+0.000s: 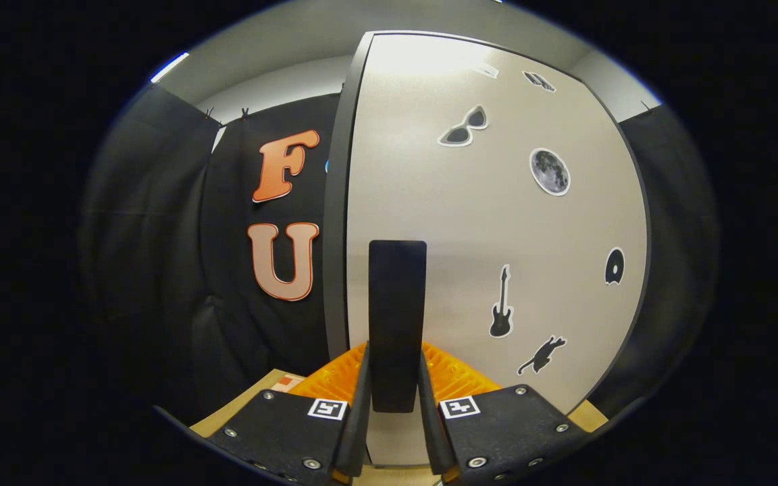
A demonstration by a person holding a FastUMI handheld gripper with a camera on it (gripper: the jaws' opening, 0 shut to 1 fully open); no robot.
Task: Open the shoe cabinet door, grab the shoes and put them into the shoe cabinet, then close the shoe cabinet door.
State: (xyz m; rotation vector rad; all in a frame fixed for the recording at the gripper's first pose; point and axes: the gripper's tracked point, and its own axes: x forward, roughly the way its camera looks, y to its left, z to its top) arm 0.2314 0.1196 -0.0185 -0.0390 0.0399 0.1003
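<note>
— Where are your fingers right now?
— Your gripper (396,405) has its fingers pinching the black handle (397,317) of the shoe cabinet door (497,223), one pressed to each side of it.
— Which way does that handle run?
— Its long axis stands upright, from 6 o'clock at your fingers toward 12 o'clock.
— And the door itself?
— It stands tall straight ahead, its dark edge (338,223) at 9 o'clock of the handle. Stickers lie toward 2 and 3 o'clock: sunglasses (463,127), a moon (550,171), a guitar (501,304), a cat (541,356).
</note>
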